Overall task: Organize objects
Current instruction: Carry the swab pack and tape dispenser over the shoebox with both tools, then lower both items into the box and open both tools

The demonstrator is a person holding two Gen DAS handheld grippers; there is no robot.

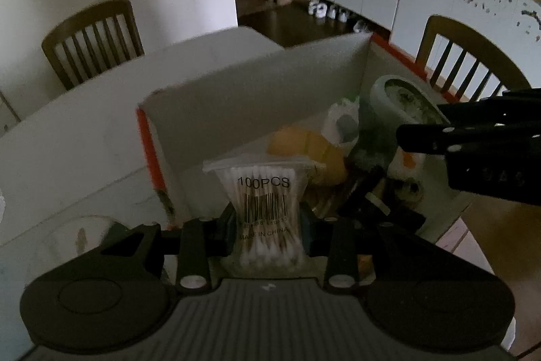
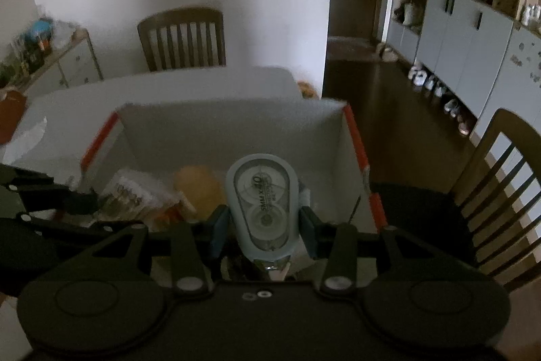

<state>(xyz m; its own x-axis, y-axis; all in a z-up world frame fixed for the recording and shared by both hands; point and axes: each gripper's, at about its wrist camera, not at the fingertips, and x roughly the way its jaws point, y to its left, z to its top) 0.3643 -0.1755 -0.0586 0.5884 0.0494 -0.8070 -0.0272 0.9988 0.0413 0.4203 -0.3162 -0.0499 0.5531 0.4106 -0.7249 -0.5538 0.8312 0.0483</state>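
The left tool [image 1: 267, 222] grips a cotton swab bag [image 1: 265, 208]; the right tool [image 2: 263, 225] grips a tape roller [image 2: 262, 202], both above the crowded box [image 2: 230, 120].

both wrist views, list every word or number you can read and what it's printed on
"100PCS": top of the label on the cotton swab bag clamped in the left gripper.
"MADE IN CHINA": same bag, under the barcode.
Digits below the barcode: too small and blurred to read.
"5MM X 40": on the correction tape dispenser clamped in the right gripper.
Smaller print on the dispenser: not legible.
Nothing readable on the cardboard box.
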